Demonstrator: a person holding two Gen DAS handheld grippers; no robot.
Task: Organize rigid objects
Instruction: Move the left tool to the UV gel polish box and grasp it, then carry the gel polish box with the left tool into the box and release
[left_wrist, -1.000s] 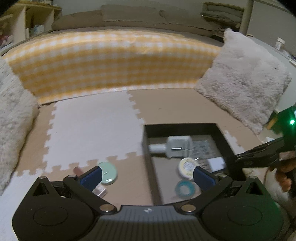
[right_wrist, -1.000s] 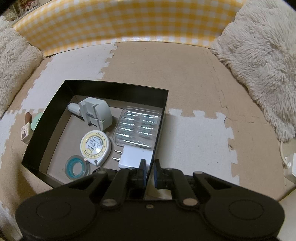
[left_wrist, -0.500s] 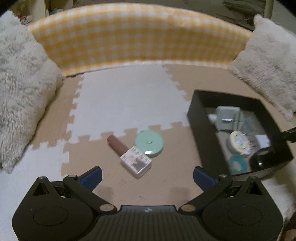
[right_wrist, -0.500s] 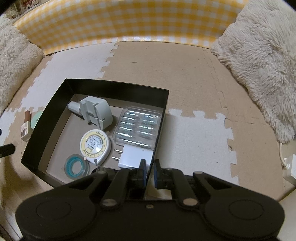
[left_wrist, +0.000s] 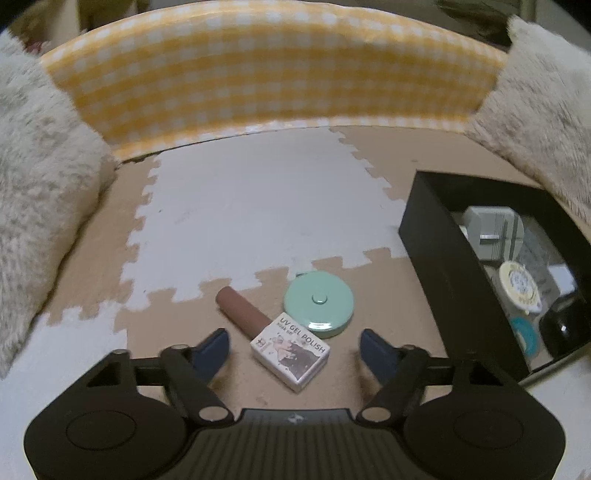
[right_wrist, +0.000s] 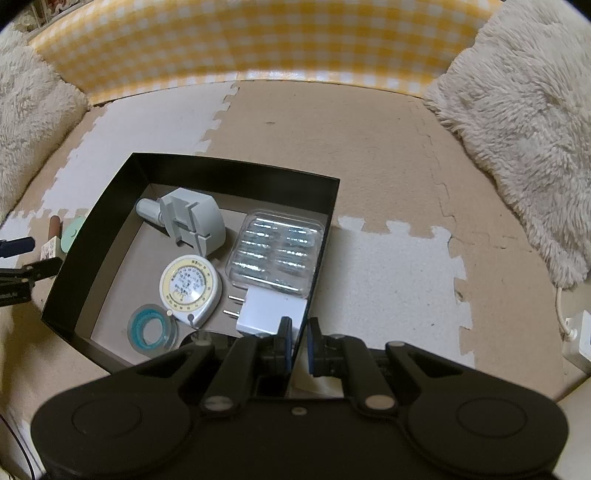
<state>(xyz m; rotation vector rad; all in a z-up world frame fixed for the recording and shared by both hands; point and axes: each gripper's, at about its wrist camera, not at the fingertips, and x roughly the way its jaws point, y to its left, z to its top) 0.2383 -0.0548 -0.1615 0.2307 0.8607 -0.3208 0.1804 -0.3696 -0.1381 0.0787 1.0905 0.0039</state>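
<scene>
A gel polish bottle (left_wrist: 275, 341), brown cap and white labelled body, lies on the foam mat touching a mint round case (left_wrist: 318, 302). My left gripper (left_wrist: 293, 350) hangs just over the bottle. Its jaws are closing with the bottle's white body between them, and the pads stand clear of it. To the right sits the black box (left_wrist: 436, 280). My right gripper (right_wrist: 298, 343) is shut on the black box's (right_wrist: 236, 173) near right wall. Inside lie a grey tool (right_wrist: 192, 221), a tape measure (right_wrist: 190, 286), a clear case (right_wrist: 277, 251), a white plug (right_wrist: 269, 314) and a teal roll (right_wrist: 151, 330).
Fluffy cushions (right_wrist: 524, 129) flank the mat on both sides. A yellow checked cloth edge (left_wrist: 277, 74) closes the far side. A white power strip with a cable (right_wrist: 580, 332) lies at the far right. Beige and white puzzle mat (left_wrist: 258, 206) stretches beyond the bottle.
My left gripper swung left away from the box and sank toward the bottle and mint case. Its jaws have narrowed. The right gripper and the box have not moved.
</scene>
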